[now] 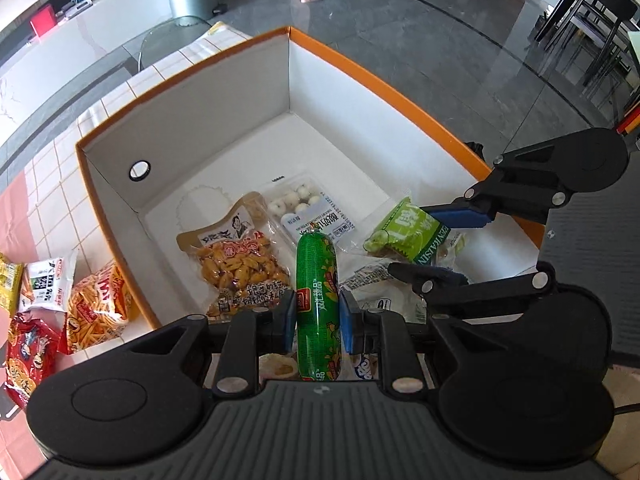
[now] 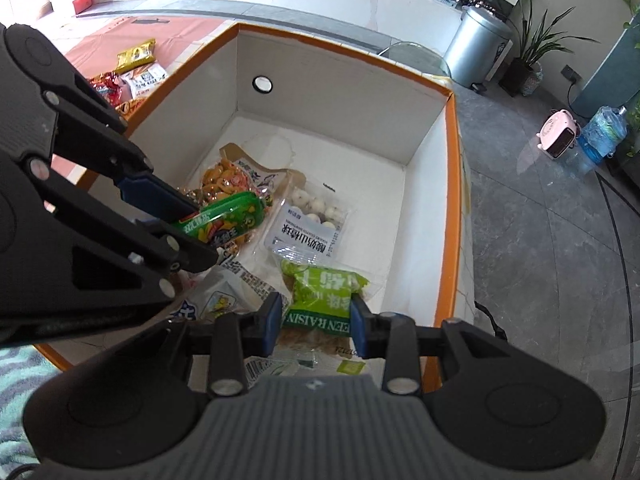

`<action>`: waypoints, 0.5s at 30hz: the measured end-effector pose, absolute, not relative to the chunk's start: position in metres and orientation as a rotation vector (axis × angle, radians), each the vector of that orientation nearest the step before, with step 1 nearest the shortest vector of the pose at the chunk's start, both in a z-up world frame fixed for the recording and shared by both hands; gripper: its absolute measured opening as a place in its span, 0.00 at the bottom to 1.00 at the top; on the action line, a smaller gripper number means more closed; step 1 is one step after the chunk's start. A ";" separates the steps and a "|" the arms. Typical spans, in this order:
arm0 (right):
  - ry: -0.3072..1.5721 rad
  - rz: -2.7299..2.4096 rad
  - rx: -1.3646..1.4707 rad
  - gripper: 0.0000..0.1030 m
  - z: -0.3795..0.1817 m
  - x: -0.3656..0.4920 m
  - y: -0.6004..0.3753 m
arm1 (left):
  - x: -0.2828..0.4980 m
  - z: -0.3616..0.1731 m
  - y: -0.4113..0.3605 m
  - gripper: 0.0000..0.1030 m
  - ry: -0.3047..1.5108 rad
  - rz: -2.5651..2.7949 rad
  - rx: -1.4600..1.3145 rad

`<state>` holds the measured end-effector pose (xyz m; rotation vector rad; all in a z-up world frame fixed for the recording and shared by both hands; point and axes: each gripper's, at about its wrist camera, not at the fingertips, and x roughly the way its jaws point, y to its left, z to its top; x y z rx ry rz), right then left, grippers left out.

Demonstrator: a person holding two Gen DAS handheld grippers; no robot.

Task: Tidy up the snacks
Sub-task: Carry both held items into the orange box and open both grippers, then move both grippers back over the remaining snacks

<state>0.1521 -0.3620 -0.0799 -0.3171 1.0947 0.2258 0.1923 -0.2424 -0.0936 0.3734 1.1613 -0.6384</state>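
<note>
Left fingers (image 1: 318, 316) clamping green sausage (image 1: 317, 276), right fingers (image 2: 316, 326) clamping raisin packet (image 2: 326, 294)

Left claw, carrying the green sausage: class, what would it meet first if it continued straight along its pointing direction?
Probably the yellow bean packet on the box floor, which the green sausage in the left claw would touch first; depth is unclear.

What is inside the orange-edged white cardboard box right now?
On the floor of the orange-edged white cardboard box: a clear bag of yellow beans, a clear pack of white balls and white wrappers, partly hidden by the grippers.
</note>
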 end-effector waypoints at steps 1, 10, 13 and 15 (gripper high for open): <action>1.102 0.227 -0.322 0.32 -0.082 0.155 -0.362 | 0.193 -0.095 -0.243 0.23 1.167 -0.641 0.377; 1.131 0.209 -0.331 0.33 -0.086 0.160 -0.362 | 0.193 -0.103 -0.249 0.24 1.179 -0.653 0.437; 1.133 0.202 -0.352 0.39 -0.082 0.160 -0.359 | 0.194 -0.102 -0.246 0.24 1.173 -0.641 0.434; 1.135 0.199 -0.363 0.40 -0.080 0.159 -0.356 | 0.194 -0.099 -0.242 0.26 1.162 -0.639 0.414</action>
